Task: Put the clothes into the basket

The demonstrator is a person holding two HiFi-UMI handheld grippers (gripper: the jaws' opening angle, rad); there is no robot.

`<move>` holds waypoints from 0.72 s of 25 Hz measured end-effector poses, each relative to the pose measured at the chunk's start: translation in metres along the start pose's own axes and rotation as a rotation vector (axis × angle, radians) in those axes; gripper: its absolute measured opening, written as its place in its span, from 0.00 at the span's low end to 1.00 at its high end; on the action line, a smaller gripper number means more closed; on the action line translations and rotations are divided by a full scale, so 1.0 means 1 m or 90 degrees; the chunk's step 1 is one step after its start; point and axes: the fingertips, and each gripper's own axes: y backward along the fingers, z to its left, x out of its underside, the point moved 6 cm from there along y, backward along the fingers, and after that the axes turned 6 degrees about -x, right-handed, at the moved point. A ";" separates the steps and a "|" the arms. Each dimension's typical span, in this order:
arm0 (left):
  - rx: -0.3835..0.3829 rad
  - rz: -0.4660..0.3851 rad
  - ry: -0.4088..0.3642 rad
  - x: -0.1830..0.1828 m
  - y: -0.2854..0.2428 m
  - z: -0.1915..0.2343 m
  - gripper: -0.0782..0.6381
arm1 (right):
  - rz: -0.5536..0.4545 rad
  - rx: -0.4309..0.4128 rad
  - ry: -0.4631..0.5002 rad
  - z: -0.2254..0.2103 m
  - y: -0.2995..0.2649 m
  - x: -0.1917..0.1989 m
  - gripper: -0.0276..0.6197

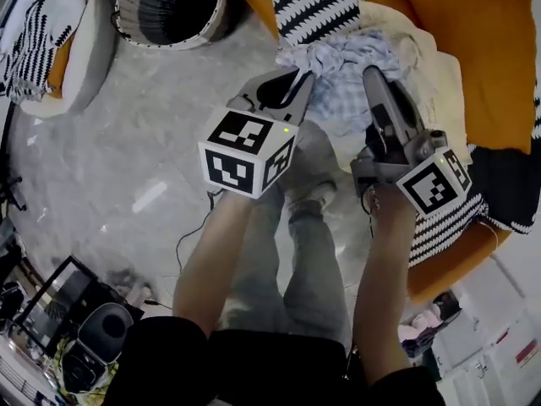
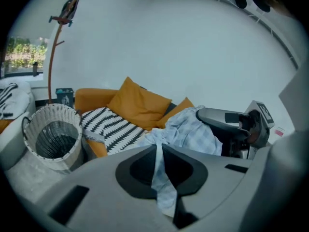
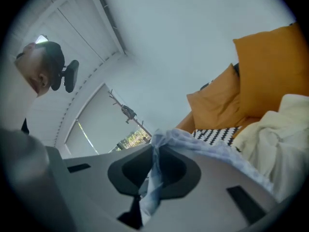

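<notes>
Head view: the left tongs and right tongs point toward 12 o'clock, side by side. Both tips reach into a pale blue checked garment that lies bunched on the sofa's front edge. A cream blanket sits at 3 o'clock of the garment, with an orange cushion beyond it. A striped cushion lies at 12 o'clock of the garment. The basket stands upright on the grey floor at 11 o'clock of the picture, well apart from the garment, and its dark inside shows no clothes.

Left gripper view: the left tongs are closed on a narrow fold of the garment. A strip of it runs down between the pads and hangs out below them. The rest of the garment spreads toward 2 o'clock, where the right tongs lie against it. The basket stands at 9 o'clock beside the striped cushion.

Right gripper view: the right tongs are likewise closed on a gathered fold of the garment, which trails toward 3 o'clock over the casing. The blanket lies at 3 o'clock and the orange cushion at 2 o'clock. The basket is out of this view.
</notes>
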 end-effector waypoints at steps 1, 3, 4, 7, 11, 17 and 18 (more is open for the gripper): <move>-0.016 -0.009 0.010 -0.008 0.008 0.021 0.15 | 0.008 -0.016 0.005 0.006 -0.024 0.000 0.10; -0.051 -0.031 0.017 -0.023 0.025 0.060 0.15 | 0.020 -0.050 0.013 0.020 -0.070 0.000 0.10; -0.071 -0.042 0.017 -0.032 0.034 0.079 0.15 | 0.024 -0.069 0.016 0.027 -0.094 0.000 0.10; -0.129 -0.079 0.021 -0.057 0.065 0.142 0.15 | 0.046 -0.127 0.032 0.054 -0.171 0.001 0.10; -0.204 -0.107 0.022 -0.092 0.096 0.229 0.15 | 0.088 -0.194 0.064 0.088 -0.277 0.004 0.10; -0.272 -0.132 0.022 -0.120 0.108 0.327 0.15 | 0.120 -0.272 0.113 0.109 -0.388 0.028 0.10; -0.267 -0.141 0.042 -0.118 0.105 0.341 0.15 | 0.128 -0.274 0.118 0.104 -0.401 0.036 0.10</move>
